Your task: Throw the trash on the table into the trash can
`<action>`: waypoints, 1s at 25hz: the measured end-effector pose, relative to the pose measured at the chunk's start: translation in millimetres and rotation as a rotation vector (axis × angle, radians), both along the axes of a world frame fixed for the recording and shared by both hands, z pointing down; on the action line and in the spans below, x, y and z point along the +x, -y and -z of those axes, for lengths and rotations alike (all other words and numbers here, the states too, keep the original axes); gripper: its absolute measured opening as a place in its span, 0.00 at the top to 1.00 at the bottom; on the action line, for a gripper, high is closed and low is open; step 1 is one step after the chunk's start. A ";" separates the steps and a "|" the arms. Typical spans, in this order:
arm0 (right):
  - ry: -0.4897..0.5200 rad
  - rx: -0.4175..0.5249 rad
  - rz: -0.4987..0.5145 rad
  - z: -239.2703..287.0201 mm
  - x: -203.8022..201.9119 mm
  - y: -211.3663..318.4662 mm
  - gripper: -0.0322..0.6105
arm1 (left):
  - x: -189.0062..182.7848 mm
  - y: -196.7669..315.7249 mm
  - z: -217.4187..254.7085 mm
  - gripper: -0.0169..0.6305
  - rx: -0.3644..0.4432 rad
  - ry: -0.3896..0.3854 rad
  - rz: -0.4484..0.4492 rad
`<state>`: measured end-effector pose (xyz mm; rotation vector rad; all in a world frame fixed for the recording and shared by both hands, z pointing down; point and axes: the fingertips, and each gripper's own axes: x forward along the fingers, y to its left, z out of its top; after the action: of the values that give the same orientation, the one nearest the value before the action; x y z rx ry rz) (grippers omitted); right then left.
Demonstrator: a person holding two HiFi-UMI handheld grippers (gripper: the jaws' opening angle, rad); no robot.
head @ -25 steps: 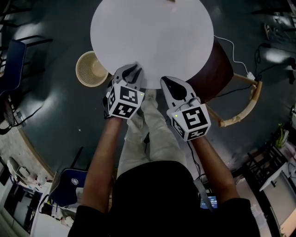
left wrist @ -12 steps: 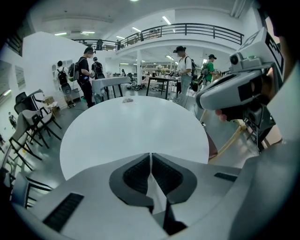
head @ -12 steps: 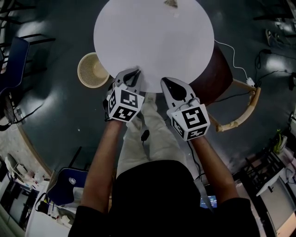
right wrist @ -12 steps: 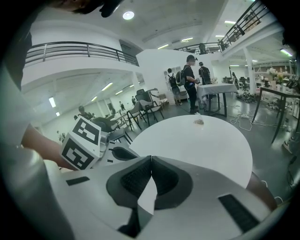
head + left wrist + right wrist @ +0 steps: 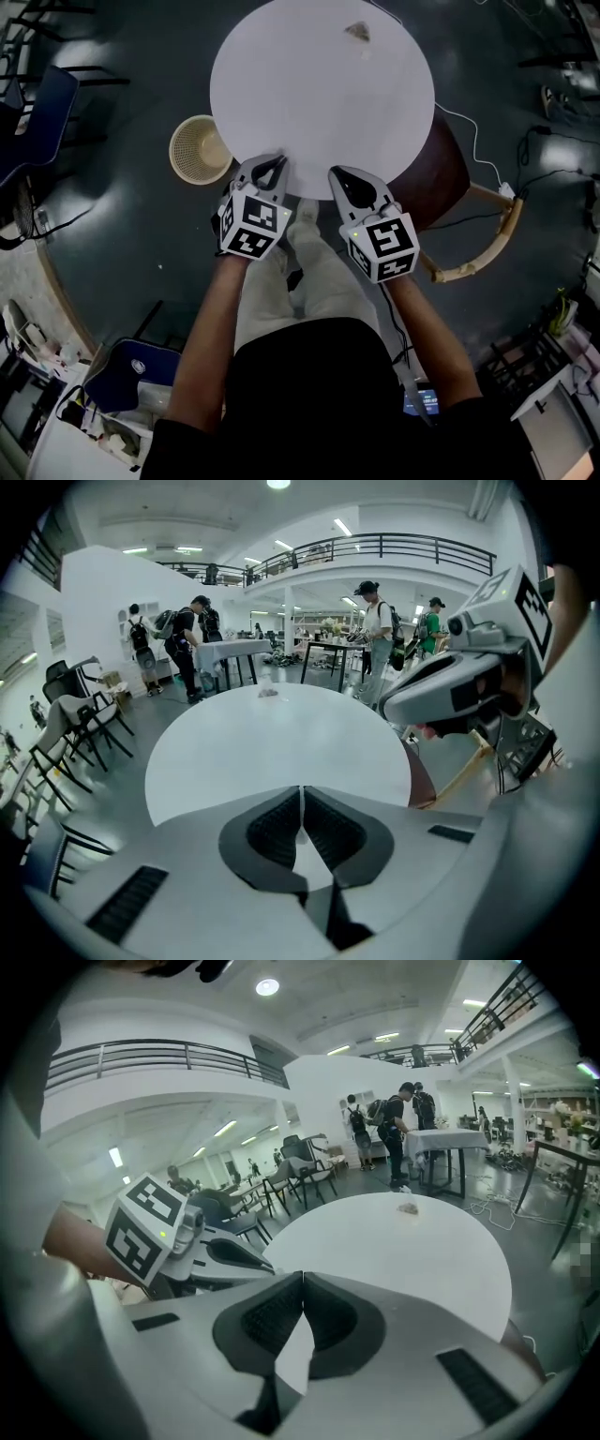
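Jaws of the left gripper (image 5: 301, 794) are pressed together, and so are those of the right gripper (image 5: 302, 1283); both grippers hang side by side over the near edge of the round white counter (image 5: 319, 94). A small crumpled piece of trash (image 5: 357, 32) lies at the counter's far side, well apart from both. The woven trash can (image 5: 199, 146) stands on the floor just beside the counter's left edge, near the left gripper.
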<state>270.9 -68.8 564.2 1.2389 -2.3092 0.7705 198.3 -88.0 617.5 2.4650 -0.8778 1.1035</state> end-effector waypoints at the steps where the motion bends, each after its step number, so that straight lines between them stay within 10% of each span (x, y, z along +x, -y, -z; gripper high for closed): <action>1: -0.003 -0.002 0.013 -0.5 -2.5 -0.5 0.92 | -3.5 -0.5 4.2 0.94 0.006 -0.001 0.009; 25: -0.053 0.010 0.170 10.2 -149.9 2.4 0.92 | -164.9 -3.7 36.6 0.94 0.069 -0.050 0.177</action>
<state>121.0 -71.2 554.0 1.0376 -2.3416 0.6594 33.4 -84.3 580.9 2.4032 -1.1109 0.9621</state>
